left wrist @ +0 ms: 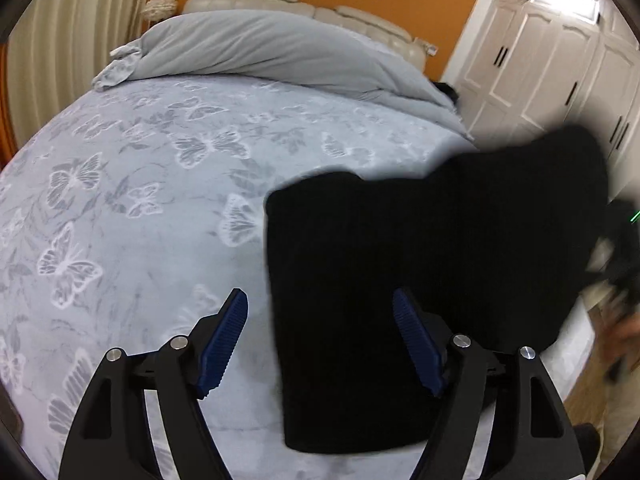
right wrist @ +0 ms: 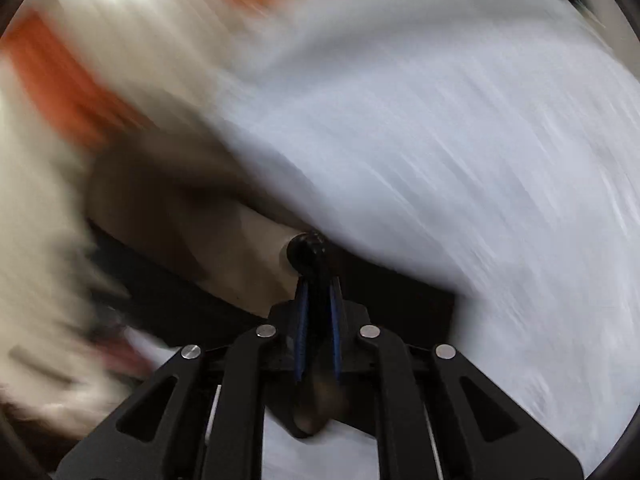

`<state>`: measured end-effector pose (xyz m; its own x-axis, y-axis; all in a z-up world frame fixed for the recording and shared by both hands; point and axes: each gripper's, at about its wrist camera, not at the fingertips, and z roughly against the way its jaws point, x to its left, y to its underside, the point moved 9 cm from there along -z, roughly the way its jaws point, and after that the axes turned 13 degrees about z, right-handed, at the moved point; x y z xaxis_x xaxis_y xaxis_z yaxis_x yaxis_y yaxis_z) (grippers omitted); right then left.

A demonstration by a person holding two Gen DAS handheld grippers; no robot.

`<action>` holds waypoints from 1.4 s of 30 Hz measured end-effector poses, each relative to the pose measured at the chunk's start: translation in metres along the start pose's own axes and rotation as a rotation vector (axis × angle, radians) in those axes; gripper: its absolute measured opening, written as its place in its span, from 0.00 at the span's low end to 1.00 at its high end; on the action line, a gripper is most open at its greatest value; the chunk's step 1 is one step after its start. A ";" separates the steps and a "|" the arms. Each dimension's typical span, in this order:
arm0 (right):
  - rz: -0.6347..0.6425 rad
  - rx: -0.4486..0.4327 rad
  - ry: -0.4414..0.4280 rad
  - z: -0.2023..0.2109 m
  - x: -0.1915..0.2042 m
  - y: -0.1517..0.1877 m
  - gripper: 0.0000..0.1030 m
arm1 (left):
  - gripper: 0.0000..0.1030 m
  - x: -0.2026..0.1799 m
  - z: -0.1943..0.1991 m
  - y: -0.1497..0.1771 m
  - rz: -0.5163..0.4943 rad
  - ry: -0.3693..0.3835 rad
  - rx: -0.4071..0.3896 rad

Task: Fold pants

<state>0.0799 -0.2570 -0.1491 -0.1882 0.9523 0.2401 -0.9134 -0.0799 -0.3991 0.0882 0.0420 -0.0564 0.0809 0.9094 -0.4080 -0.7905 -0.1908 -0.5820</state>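
- Bed [left wrist: 132,200] with butterfly-print cover is filling most of the left wrist view; grey duvet [left wrist: 260,48] is lying bunched at its head end
- Black pants [left wrist: 360,280] are lying folded on the bed's right side, far portion blurred and lifting toward the bed edge
- Left gripper [left wrist: 320,340] is hovering released, fingers spread wide, the pants' left edge lying between them
- Right gripper [right wrist: 318,292] is clenching a bunched knob of pants fabric [right wrist: 308,252]; surroundings are motion-blurred
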 end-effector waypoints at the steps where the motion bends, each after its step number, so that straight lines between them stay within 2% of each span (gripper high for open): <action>1: -0.030 0.019 0.013 -0.010 -0.008 0.007 0.09 | 0.70 0.005 -0.002 -0.001 -0.001 -0.027 -0.002; 2: -0.048 -0.034 -0.034 -0.004 -0.005 0.003 0.09 | 0.70 0.006 -0.003 0.000 -0.004 -0.039 -0.001; 4: 0.003 -0.106 -0.070 0.021 0.018 -0.017 0.08 | 0.70 0.004 -0.005 0.002 -0.018 -0.040 0.006; 6: 0.076 -0.244 -0.171 0.074 0.061 -0.050 0.08 | 0.70 -0.001 -0.006 0.003 -0.033 -0.037 0.002; 7: 0.119 -0.317 -0.242 0.103 0.082 -0.061 0.02 | 0.70 -0.003 -0.006 0.004 -0.037 -0.033 0.004; 8: 0.165 -0.363 -0.252 0.120 0.094 -0.067 0.02 | 0.70 -0.005 -0.007 0.005 -0.038 -0.028 0.008; 9: 0.194 -0.372 -0.203 0.124 0.092 -0.066 0.02 | 0.70 -0.008 -0.008 0.006 -0.039 -0.019 0.015; 10: 0.182 -0.328 -0.120 0.107 0.073 -0.058 0.02 | 0.70 -0.011 -0.010 0.008 -0.045 -0.012 0.023; 11: 0.140 -0.268 -0.060 0.090 0.051 -0.043 0.02 | 0.70 -0.013 -0.013 0.010 -0.054 -0.013 0.028; 12: 0.060 -0.166 0.039 0.060 0.013 -0.022 0.02 | 0.70 -0.015 -0.016 0.014 -0.072 -0.017 0.038; 13: -0.004 -0.101 0.085 0.042 -0.011 -0.006 0.02 | 0.70 -0.017 -0.018 0.018 -0.086 -0.021 0.047; 14: -0.115 -0.038 0.086 0.027 -0.034 0.015 0.03 | 0.70 -0.018 -0.020 0.022 -0.096 -0.023 0.059; 15: -0.176 -0.048 0.040 0.026 -0.037 0.024 0.05 | 0.70 -0.020 -0.022 0.026 -0.101 -0.018 0.070; 16: -0.185 -0.094 -0.008 0.031 -0.029 0.021 0.06 | 0.70 -0.023 -0.023 0.029 -0.106 -0.006 0.083; 18: -0.082 -0.174 -0.050 0.053 0.003 0.003 0.08 | 0.70 -0.027 -0.026 0.034 -0.106 0.019 0.099; 19: -0.017 -0.203 -0.052 0.063 0.025 -0.012 0.15 | 0.70 -0.029 -0.027 0.035 -0.104 0.026 0.105; 20: 0.023 -0.217 -0.054 0.067 0.033 -0.023 0.44 | 0.71 -0.031 -0.029 0.037 -0.102 0.030 0.112; 22: 0.119 -0.250 -0.009 0.077 0.058 -0.046 0.88 | 0.71 -0.036 -0.035 0.040 -0.099 0.042 0.131; 23: 0.198 -0.225 0.052 0.067 0.068 -0.053 0.86 | 0.71 -0.038 -0.038 0.042 -0.098 0.049 0.142; 24: 0.252 -0.143 0.105 0.045 0.069 -0.051 0.84 | 0.71 -0.040 -0.040 0.044 -0.094 0.056 0.151; 25: 0.255 -0.108 0.128 0.038 0.065 -0.046 0.67 | 0.71 -0.042 -0.043 0.047 -0.093 0.065 0.165; 26: 0.236 -0.075 0.137 0.031 0.061 -0.038 0.63 | 0.71 -0.043 -0.045 0.049 -0.094 0.070 0.177; 28: 0.189 -0.087 0.108 0.032 0.054 -0.014 0.63 | 0.73 -0.048 -0.046 0.052 -0.098 0.101 0.189; 30: 0.117 -0.083 0.038 0.026 0.043 0.009 0.63 | 0.84 -0.058 -0.050 0.051 -0.112 0.136 0.189; 31: 0.067 -0.063 -0.045 0.016 0.041 0.018 0.64 | 0.83 -0.066 -0.058 0.049 -0.133 0.138 0.192; 32: 0.036 -0.046 -0.091 0.008 0.037 0.028 0.64 | 0.84 -0.072 -0.068 0.047 -0.154 0.121 0.203; 35: 0.000 -0.014 -0.159 -0.004 0.036 0.046 0.63 | 0.84 -0.092 -0.105 0.046 -0.177 0.102 0.248; 36: 0.013 -0.020 -0.164 -0.003 0.037 0.046 0.56 | 0.79 -0.098 -0.117 0.046 -0.173 0.100 0.265; 37: 0.018 -0.021 -0.159 -0.002 0.036 0.046 0.29 | 0.68 -0.107 -0.134 0.048 -0.173 0.098 0.296; 38: 0.009 -0.045 -0.175 0.007 0.036 0.044 0.19 | 0.36 -0.114 -0.139 0.049 -0.183 0.093 0.304; 39: 0.017 -0.084 -0.185 0.018 0.037 0.042 0.14 | 0.12 -0.124 -0.139 0.049 -0.203 0.093 0.310; 41: 0.052 -0.163 -0.216 0.047 0.043 0.040 0.10 | 0.12 -0.167 -0.107 0.055 -0.243 0.267 0.329; 42: 0.054 -0.173 -0.201 0.055 0.038 0.043 0.12 | 0.16 -0.184 -0.088 0.062 -0.291 0.320 0.324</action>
<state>0.0136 -0.2403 -0.1087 -0.3187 0.8691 0.3782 -0.8279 -0.0610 -0.5576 0.0776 -0.1701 -0.0791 0.4649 0.7402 -0.4858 -0.8507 0.2215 -0.4767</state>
